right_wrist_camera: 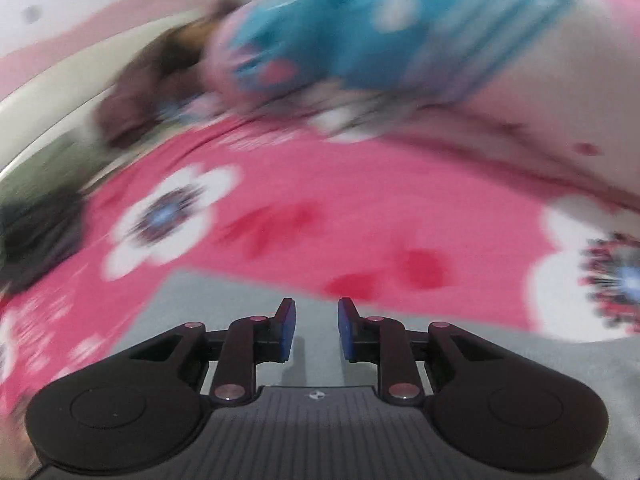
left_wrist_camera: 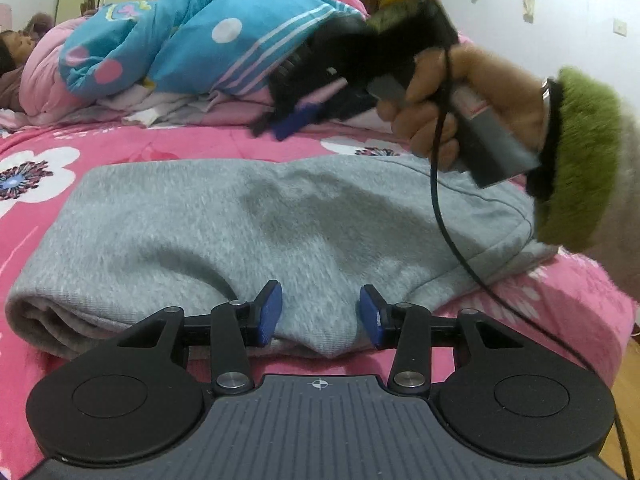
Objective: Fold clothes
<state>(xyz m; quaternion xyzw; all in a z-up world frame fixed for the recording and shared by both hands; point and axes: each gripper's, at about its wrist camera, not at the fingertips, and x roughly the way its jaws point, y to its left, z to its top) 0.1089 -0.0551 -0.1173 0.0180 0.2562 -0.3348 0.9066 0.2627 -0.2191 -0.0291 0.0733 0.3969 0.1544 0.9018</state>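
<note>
A grey folded garment [left_wrist_camera: 248, 224] lies on the pink flowered bedsheet [left_wrist_camera: 120, 148]. My left gripper [left_wrist_camera: 320, 312] is open at the garment's near folded edge, with a fold of grey cloth between its blue pads [left_wrist_camera: 270, 312]; the jaws are apart. My right gripper [left_wrist_camera: 296, 120] is seen in the left wrist view, held in a hand above the far side of the garment, blurred. In the right wrist view the right gripper [right_wrist_camera: 317, 328] is open and empty above the grey garment [right_wrist_camera: 240, 300]; the picture is motion-blurred.
A blue dotted quilt [left_wrist_camera: 192, 36] and pink bedding are heaped at the back of the bed. A person [left_wrist_camera: 12, 52] lies at the far left. A black cable [left_wrist_camera: 452, 232] hangs across the garment. The bed edge and wooden floor [left_wrist_camera: 628, 368] are at the right.
</note>
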